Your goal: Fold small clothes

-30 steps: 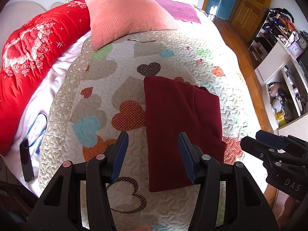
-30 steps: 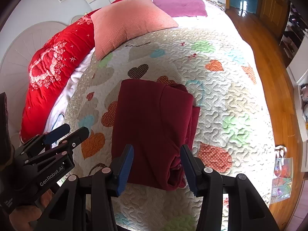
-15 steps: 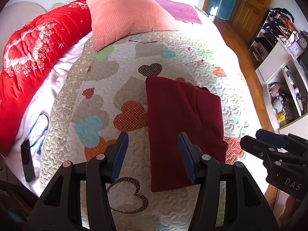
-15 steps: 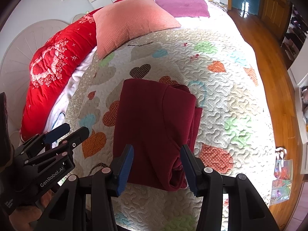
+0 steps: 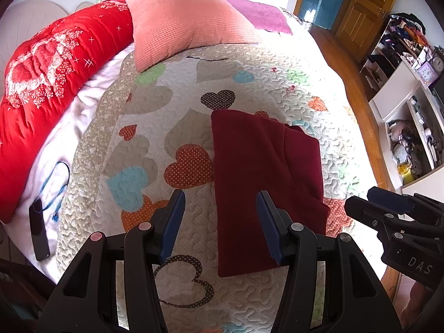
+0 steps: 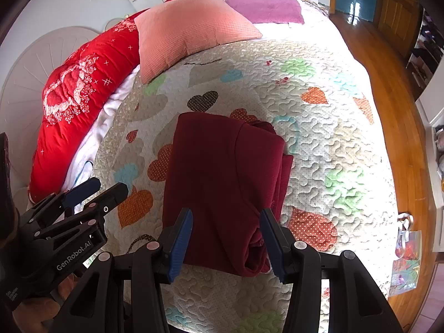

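Folded maroon garment [image 6: 222,183] is seen ahead of right gripper [image 6: 226,238], long axis running away from fingers. Left gripper [image 5: 220,222] sits off its left edge. Both are held approx. half open, nothing gripped.

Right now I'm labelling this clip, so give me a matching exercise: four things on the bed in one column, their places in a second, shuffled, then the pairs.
Things:
1. dark red folded garment
2. salmon-pink ribbed pillow
3. black phone
4. bright red floral duvet

Places:
A. on the white sheet at the bed's left edge, beside a blue cord
B. bunched along the left side of the bed
C. flat on the heart-patterned quilt, below both open hand-held grippers
D. at the head of the bed, overlapping the quilt's far edge

Pairs: 1-C, 2-D, 3-A, 4-B
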Demonstrator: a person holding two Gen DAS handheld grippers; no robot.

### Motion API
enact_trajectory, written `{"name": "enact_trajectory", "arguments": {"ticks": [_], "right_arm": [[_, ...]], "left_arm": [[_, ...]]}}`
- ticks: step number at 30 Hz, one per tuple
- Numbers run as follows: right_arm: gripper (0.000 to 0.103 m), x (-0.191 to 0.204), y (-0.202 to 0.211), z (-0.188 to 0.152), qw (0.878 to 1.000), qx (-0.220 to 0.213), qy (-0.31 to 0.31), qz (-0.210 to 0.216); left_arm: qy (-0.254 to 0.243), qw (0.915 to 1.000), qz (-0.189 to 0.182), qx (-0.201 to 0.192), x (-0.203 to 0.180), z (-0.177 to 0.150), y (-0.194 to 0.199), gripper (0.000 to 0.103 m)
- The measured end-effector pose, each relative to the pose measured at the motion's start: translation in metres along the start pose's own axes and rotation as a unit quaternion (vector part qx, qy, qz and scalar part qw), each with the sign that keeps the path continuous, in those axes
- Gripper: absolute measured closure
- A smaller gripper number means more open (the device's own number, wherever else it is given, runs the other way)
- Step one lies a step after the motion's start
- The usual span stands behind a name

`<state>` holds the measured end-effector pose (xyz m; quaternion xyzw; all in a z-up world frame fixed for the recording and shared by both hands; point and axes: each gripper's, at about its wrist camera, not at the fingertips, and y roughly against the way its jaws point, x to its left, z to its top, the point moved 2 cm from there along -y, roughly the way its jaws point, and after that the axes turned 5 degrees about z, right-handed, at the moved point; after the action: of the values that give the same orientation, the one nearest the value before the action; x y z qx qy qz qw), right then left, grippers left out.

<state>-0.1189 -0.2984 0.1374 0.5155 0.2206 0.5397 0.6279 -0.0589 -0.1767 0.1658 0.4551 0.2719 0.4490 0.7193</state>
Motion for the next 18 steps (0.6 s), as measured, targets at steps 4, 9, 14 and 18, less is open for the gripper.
{"name": "enact_trajectory", "arguments": {"ticks": [4,9,14,18], "right_arm": [[0.055,0.0002,-0.0017,-0.0002,1.000,0.002,0.000,0.001],[0.055,-0.0003,-0.0032,-0.0003,1.000,0.003,-0.001,0.001],[0.055,-0.0014,-0.0039,0.0007,1.000,0.004,-0.002,0.002],[0.055,-0.0025,-0.0052,0.0012,1.000,0.006,-0.003,0.002]], "left_arm": [[0.002,1.0000,0.000,0.001,0.0016,-0.0001,-0.0009,0.050],[0.001,1.0000,0.001,0.002,0.0020,0.0000,-0.0019,0.050],[0.002,1.0000,0.000,0.004,0.0025,0.0004,-0.0036,0.050],[0.002,1.0000,0.000,0.004,0.0028,0.0004,-0.0040,0.050]]}}
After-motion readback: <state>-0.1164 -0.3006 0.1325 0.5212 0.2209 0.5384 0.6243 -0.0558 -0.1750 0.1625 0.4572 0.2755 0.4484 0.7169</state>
